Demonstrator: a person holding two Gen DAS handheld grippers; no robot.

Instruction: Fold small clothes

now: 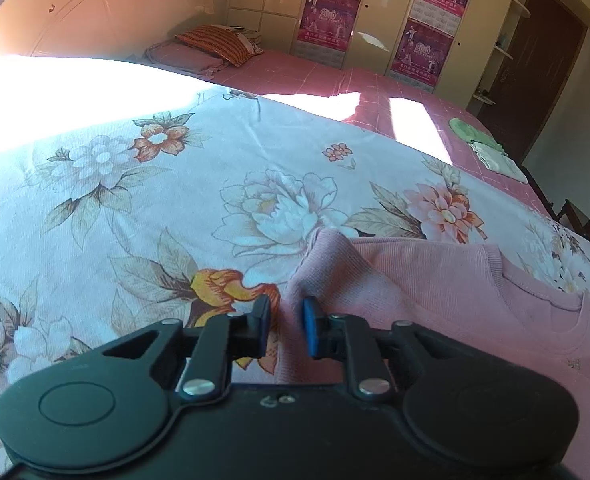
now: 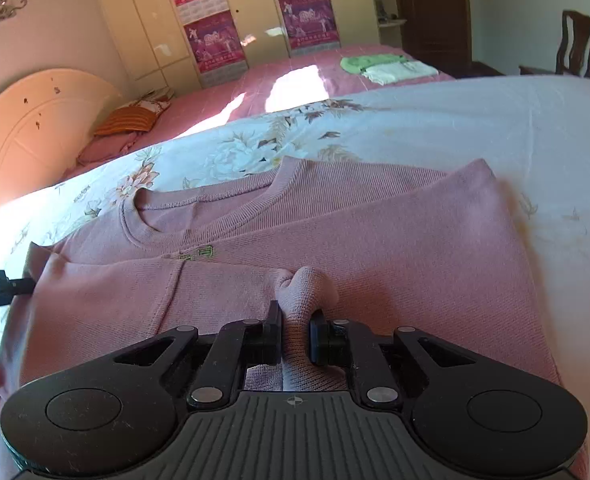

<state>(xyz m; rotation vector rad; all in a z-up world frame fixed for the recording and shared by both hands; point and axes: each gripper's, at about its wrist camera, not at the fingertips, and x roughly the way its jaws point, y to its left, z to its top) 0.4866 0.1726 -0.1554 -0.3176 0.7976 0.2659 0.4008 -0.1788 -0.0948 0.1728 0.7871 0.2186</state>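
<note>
Pink sweater (image 2: pixel 335 232) on bed (image 1: pixel 135 200): soft, limp knit. Right tongs (image 2: pixel 295 320) clenched on bunched fabric; left tongs (image 1: pixel 286 312) pinch an edge fold. Grip hems.

A home bedroom: a bed (image 2: pixel 475 120) under a floral sheet, a rounded headboard (image 2: pixel 35 120) at the far left, a pillow (image 1: pixel 219 42), a cream wardrobe (image 2: pixel 151 28) hung with posters (image 2: pixel 211 40), and a wooden chair (image 2: pixel 575 44) far right.
</note>
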